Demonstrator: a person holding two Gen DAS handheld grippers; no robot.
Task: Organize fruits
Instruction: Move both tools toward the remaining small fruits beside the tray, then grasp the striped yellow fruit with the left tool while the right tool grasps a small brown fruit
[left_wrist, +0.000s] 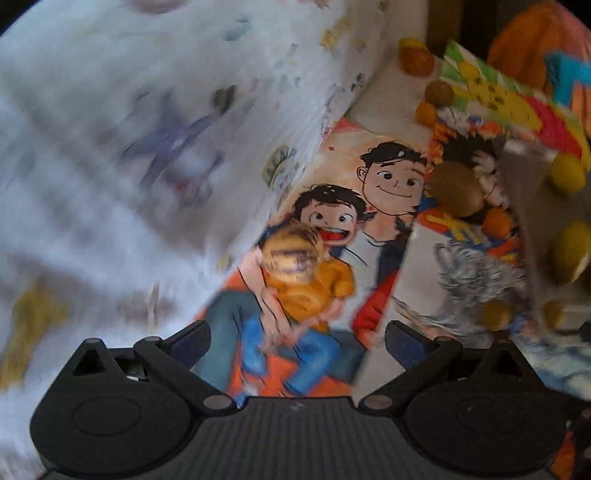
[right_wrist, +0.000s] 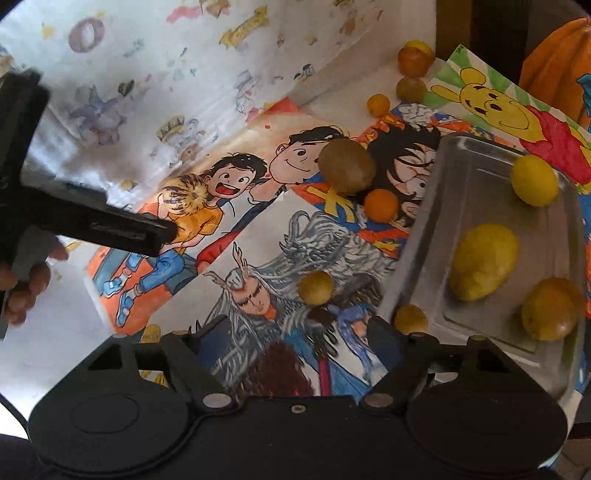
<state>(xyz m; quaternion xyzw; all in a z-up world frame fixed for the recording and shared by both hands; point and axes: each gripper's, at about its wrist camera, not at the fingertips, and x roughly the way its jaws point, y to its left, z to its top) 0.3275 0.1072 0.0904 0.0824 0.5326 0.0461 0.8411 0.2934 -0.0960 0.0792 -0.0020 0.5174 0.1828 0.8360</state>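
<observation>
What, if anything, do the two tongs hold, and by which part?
Nothing. The left tongs and right tongs both stand open and empty, above the drawings.

The right tongs stand apart over a drawing of a silver-haired figure, nothing between the jaws. A metal tray at right holds a lemon and two smaller yellow fruits. Just left of the tray lie a kiwi and a small orange. At far left a hand holds the left tongs.
</observation>
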